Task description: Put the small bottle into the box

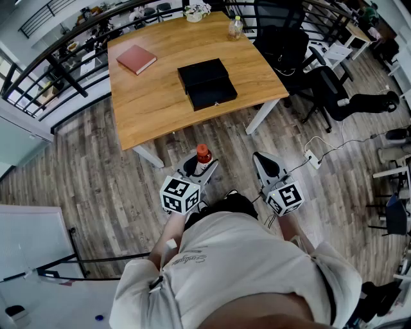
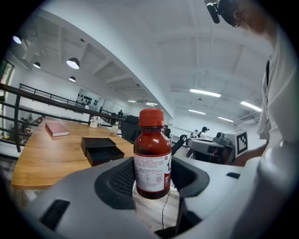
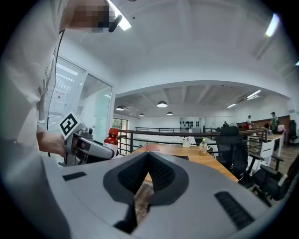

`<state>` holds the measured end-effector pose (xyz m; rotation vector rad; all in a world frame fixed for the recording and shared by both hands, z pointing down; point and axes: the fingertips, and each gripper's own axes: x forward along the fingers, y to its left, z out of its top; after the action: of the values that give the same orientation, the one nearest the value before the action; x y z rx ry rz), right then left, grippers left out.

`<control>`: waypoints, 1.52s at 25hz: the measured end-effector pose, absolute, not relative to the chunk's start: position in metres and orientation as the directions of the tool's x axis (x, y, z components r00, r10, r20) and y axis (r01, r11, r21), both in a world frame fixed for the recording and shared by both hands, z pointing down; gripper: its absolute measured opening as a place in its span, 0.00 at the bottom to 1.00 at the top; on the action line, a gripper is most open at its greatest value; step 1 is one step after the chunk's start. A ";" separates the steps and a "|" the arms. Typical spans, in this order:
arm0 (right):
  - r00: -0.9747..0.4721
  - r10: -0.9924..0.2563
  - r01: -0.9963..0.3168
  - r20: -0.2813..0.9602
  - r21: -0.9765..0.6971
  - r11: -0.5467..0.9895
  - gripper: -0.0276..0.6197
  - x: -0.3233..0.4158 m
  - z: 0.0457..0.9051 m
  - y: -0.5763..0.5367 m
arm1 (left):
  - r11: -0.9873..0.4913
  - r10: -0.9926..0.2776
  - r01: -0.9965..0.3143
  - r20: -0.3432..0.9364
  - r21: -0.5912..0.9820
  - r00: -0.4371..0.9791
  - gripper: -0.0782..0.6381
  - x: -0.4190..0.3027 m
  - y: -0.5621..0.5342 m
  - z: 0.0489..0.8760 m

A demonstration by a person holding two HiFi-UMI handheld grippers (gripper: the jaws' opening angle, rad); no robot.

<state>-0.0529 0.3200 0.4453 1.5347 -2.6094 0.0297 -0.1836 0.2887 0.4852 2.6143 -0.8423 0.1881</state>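
Observation:
A small brown bottle (image 1: 203, 156) with a red cap and a white label stands upright between the jaws of my left gripper (image 1: 200, 169), held above the wooden floor in front of the table. In the left gripper view the bottle (image 2: 152, 161) fills the gap of the left gripper (image 2: 152, 183), with both pads against its sides. The black box (image 1: 207, 84) lies open on the wooden table (image 1: 154, 103), well ahead of both grippers, and shows again as the box (image 2: 100, 150) beyond the bottle. My right gripper (image 1: 262, 162) hovers beside the left one with nothing in it; the right gripper (image 3: 148, 158) has its tips together.
A red book (image 1: 136, 59) lies at the table's far left. A clear plastic bottle (image 1: 236, 28) and a flower pot (image 1: 196, 11) stand at its far edge. Black office chairs (image 1: 282, 45) crowd the right side. A power strip (image 1: 313, 159) with a cable lies on the floor.

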 end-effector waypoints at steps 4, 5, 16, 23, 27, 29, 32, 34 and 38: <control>-0.470 -0.878 -0.882 0.093 -0.011 0.471 0.04 -0.050 0.444 0.318 | -0.733 -0.537 -0.589 0.243 0.339 0.808 0.42 -0.188 0.292 0.487; -0.471 -0.878 -0.882 0.088 -0.015 0.472 0.04 -0.051 0.443 0.317 | -0.733 -0.538 -0.591 0.243 0.337 0.807 0.42 -0.189 0.293 0.487; -0.457 -0.887 -0.890 0.070 -0.043 0.455 0.04 -0.051 0.441 0.311 | -0.704 -0.552 -0.602 0.243 0.377 0.797 0.42 -0.195 0.290 0.494; -0.377 -0.925 -0.926 0.054 -0.055 0.374 0.04 -0.031 0.450 0.293 | -0.678 -0.533 -0.597 0.272 0.429 0.801 0.42 -0.191 0.274 0.516; -0.387 -0.918 -0.921 0.083 -0.085 0.380 0.04 -0.015 0.466 0.278 | -0.670 -0.516 -0.593 0.294 0.446 0.805 0.42 -0.172 0.259 0.523; -0.389 -0.916 -0.919 0.095 -0.102 0.380 0.04 -0.004 0.475 0.265 | -0.675 -0.510 -0.595 0.306 0.437 0.804 0.42 -0.160 0.246 0.523; -0.402 -0.912 -0.913 0.085 -0.113 0.392 0.04 0.015 0.476 0.239 | -0.680 -0.496 -0.593 0.325 0.431 0.805 0.42 -0.136 0.223 0.521; -0.413 -0.908 -0.907 0.063 -0.118 0.404 0.03 0.027 0.473 0.216 | -0.688 -0.481 -0.587 0.338 0.426 0.809 0.42 -0.118 0.204 0.520; -0.412 -0.910 -0.904 0.049 -0.148 0.401 0.04 0.056 0.480 0.181 | -0.698 -0.455 -0.575 0.356 0.427 0.816 0.42 -0.086 0.171 0.514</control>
<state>0.0560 0.1814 0.4797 1.7240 -2.6623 0.2410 -0.0856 0.1708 0.5138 2.4667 -0.7594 0.3028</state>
